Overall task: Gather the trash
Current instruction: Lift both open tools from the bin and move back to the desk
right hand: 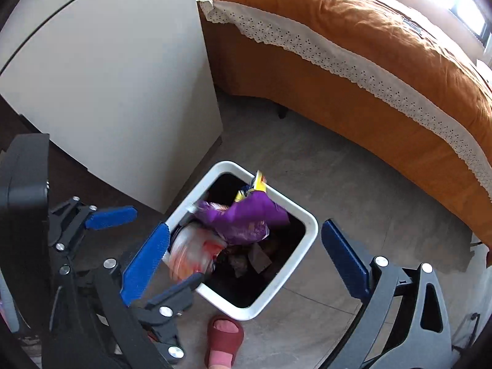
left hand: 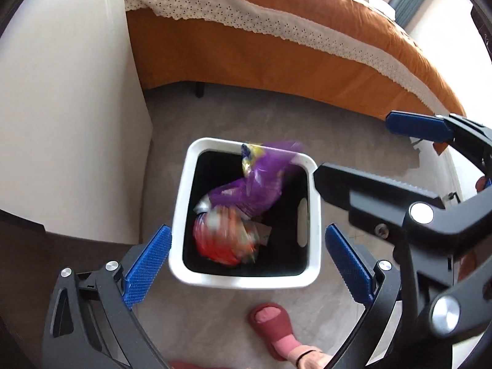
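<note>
A white square trash bin (left hand: 246,281) with a black inside stands on the grey floor, also in the right wrist view (right hand: 303,215). A purple wrapper (left hand: 252,187) and a blurred red-orange wrapper (left hand: 224,236) are in its mouth, apart from any finger; they show too in the right wrist view, purple (right hand: 246,218) and red-orange (right hand: 192,253). My left gripper (left hand: 246,270) is open above the bin, empty. My right gripper (right hand: 246,264) is open above the bin, empty, and shows at the right of the left view (left hand: 353,147). The left gripper shows at lower left of the right view (right hand: 144,246).
A white cabinet (left hand: 70,117) stands left of the bin. A bed with an orange cover and white lace trim (left hand: 276,46) runs behind it. A foot in a red slipper (left hand: 273,329) stands on the grey floor just in front of the bin.
</note>
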Demonstrator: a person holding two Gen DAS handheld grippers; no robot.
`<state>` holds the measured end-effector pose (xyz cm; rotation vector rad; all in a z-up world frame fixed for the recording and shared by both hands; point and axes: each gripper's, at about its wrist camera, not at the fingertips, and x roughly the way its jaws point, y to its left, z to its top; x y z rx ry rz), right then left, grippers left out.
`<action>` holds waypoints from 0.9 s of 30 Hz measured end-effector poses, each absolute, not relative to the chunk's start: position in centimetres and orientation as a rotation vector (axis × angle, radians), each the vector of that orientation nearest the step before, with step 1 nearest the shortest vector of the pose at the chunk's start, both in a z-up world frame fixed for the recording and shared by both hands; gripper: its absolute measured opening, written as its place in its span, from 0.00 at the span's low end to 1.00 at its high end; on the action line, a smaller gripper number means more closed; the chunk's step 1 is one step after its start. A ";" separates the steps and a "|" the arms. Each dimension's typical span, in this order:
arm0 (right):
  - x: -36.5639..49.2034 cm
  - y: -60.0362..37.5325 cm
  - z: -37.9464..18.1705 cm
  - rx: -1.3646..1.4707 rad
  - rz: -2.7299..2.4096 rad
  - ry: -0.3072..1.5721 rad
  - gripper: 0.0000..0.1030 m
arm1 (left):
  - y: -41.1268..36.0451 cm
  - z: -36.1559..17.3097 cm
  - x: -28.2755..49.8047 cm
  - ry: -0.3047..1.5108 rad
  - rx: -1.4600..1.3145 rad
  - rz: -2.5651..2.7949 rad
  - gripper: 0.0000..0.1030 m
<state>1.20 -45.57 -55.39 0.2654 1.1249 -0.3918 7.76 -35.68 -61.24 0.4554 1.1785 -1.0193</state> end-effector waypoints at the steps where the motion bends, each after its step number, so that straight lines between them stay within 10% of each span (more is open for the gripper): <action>1: 1.1 -45.6 -55.3 0.268 -0.392 1.123 0.95 | -35.6 -60.9 7.8 1.175 0.457 -1.020 0.95; 14: 1.4 -45.6 -48.1 0.262 -0.423 1.033 0.95 | -32.9 -54.3 8.2 1.115 0.436 -0.997 0.95; 27: 1.6 -42.3 -30.3 0.202 -0.336 0.802 0.95 | -30.0 -35.9 8.4 0.952 0.305 -0.914 0.95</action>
